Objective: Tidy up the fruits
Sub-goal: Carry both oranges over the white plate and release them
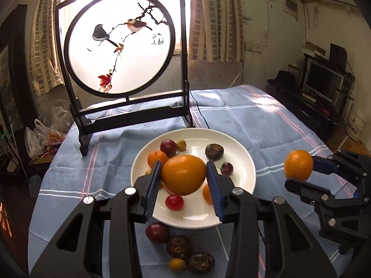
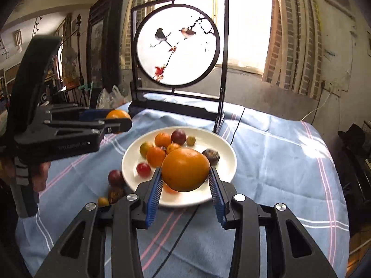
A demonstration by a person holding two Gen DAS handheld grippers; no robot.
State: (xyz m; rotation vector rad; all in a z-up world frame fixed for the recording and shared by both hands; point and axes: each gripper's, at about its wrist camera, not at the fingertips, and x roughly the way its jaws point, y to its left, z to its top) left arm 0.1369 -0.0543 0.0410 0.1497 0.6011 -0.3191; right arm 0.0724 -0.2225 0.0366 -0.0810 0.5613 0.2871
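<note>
My left gripper (image 1: 183,163) is shut on a large orange (image 1: 184,178) and holds it in the air above a white plate (image 1: 245,162). To the right, my right gripper (image 1: 300,171) is shut on a second orange (image 1: 298,165), off the plate's right side. In the right wrist view that gripper (image 2: 185,169) holds its orange (image 2: 185,173) over the plate (image 2: 228,162), and the left gripper (image 2: 118,118) hangs at the left. Several small fruits lie on the plate, among them a red tomato (image 1: 174,202) and a dark passion fruit (image 1: 214,151).
Loose fruits lie on the blue striped cloth (image 1: 266,125) in front of the plate: a purple one (image 1: 157,232), two dark ones (image 1: 179,246) and a yellow one (image 1: 177,264). A framed bird screen (image 1: 120,46) stands behind. A black cable (image 1: 199,113) runs past it.
</note>
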